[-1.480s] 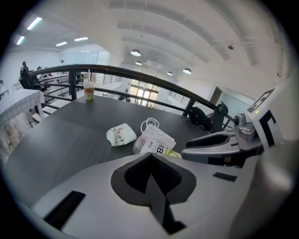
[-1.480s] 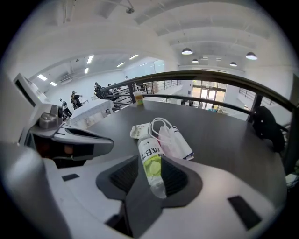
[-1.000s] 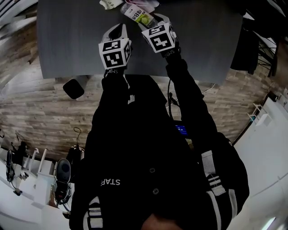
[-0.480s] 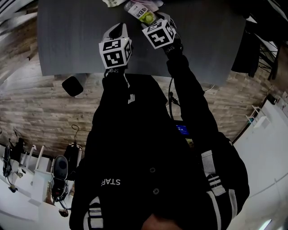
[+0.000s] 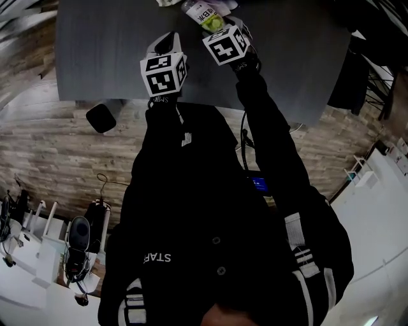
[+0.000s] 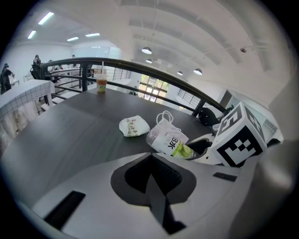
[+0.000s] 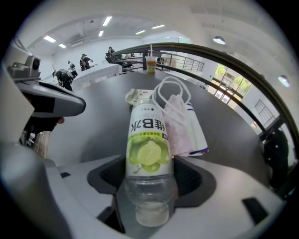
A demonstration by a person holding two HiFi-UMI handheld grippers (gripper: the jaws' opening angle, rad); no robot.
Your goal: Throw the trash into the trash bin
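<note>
A clear plastic bottle (image 7: 147, 154) with a green fruit label lies on the dark grey table (image 5: 102, 51), cap end towards my right gripper (image 7: 149, 186). Its jaws have just been opening and now stand wide on either side of the bottle's neck end without pressing on it. In the head view the bottle (image 5: 209, 18) pokes out beyond the right gripper (image 5: 223, 35) at the table's far side. My left gripper (image 5: 164, 48) hovers to the left of it, shut and empty (image 6: 152, 179). The bottle (image 6: 170, 144) shows to its front right.
A pink face mask (image 7: 180, 126) on a white paper wrapper (image 7: 198, 135) lies against the bottle's right side. A crumpled white wrapper (image 6: 133, 126) lies just beyond. A drink cup with a straw (image 6: 101, 83) stands at the table's far edge by a railing. A dark round object (image 5: 102, 118) sits on the floor.
The right gripper has edged further over the bottle and rolled a little, sitting higher in the head view. The left gripper has stayed where it was.
</note>
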